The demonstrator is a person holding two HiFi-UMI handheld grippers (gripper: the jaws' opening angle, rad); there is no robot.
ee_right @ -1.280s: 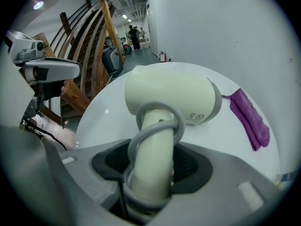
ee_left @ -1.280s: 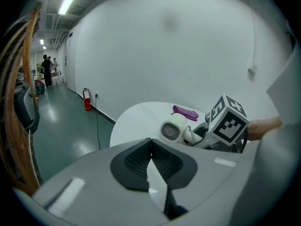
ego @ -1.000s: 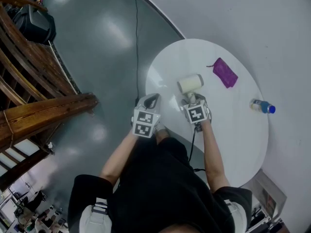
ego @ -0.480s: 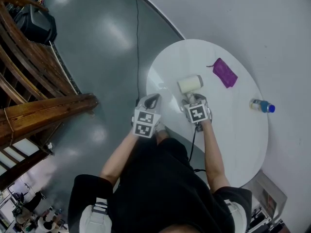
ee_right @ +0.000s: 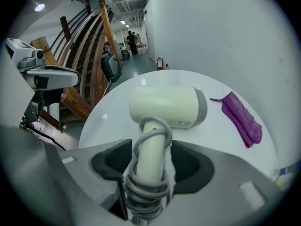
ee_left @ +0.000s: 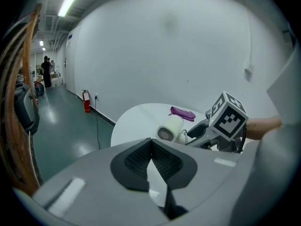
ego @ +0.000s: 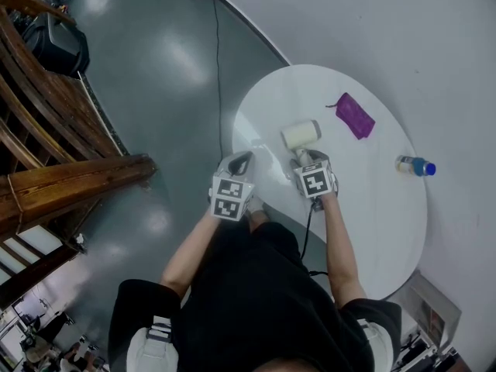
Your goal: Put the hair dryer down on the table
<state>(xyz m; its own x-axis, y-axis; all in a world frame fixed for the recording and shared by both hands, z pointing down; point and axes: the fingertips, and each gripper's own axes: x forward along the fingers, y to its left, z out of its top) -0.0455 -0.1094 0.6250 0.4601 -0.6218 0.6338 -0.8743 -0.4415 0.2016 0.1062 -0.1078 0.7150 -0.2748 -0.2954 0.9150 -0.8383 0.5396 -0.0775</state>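
Right gripper view: right gripper point(ee_right: 149, 160) is clamping the cord-wrapped handle of the hair dryer point(ee_right: 164, 105), stiff and likely top-heavy; left gripper point(ee_left: 151, 158), jaws closed and empty, is idling left of it.

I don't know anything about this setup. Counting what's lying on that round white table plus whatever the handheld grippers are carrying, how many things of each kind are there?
Hair dryer: 1, clamped by its handle in the right gripper
Purple pouch: 1
Bottle with a blue cap: 1
Total: 3

Dimmish, even lighting; fisheye-warped, perhaps soft edges.
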